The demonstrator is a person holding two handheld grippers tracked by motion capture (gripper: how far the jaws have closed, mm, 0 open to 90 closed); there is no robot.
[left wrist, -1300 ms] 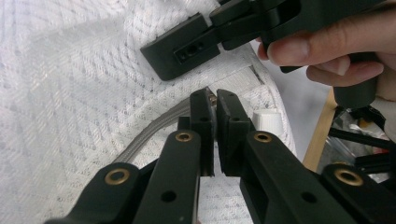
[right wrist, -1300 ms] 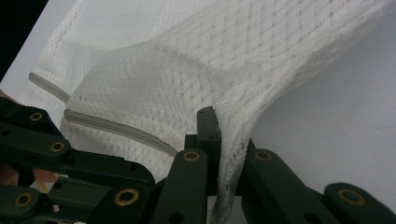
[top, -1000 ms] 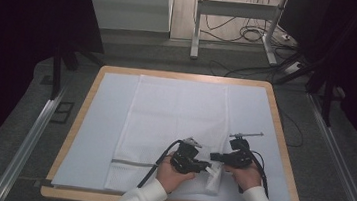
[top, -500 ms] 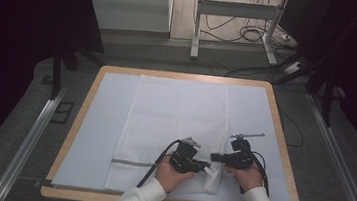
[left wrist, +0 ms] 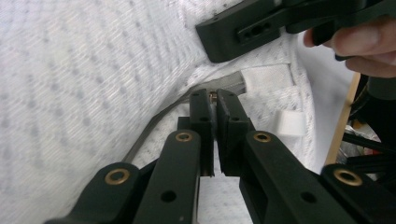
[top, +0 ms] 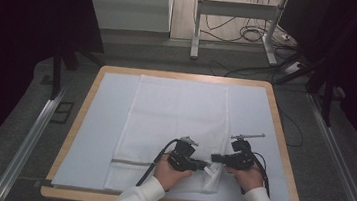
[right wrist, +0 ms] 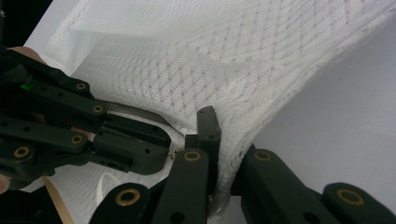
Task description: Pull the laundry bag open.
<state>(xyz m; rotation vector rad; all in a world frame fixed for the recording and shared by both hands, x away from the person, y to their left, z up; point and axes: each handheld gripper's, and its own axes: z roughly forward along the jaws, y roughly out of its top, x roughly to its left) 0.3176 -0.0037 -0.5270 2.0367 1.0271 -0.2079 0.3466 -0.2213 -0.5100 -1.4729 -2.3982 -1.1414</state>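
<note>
The white mesh bag (top: pixel 174 125) lies flat on the table (top: pixel 282 141), and I work at its near right corner. My left gripper (left wrist: pixel 215 100) is pressed together on a small metal zipper pull (left wrist: pixel 213 95), at the end of the grey zipper (left wrist: pixel 154 128) that runs along the near edge of the bag. My right gripper (right wrist: pixel 212 126) is just beside it, to the right of the pull, and its jaws pinch a fold of the bag cloth that stands up from the corner.
</note>
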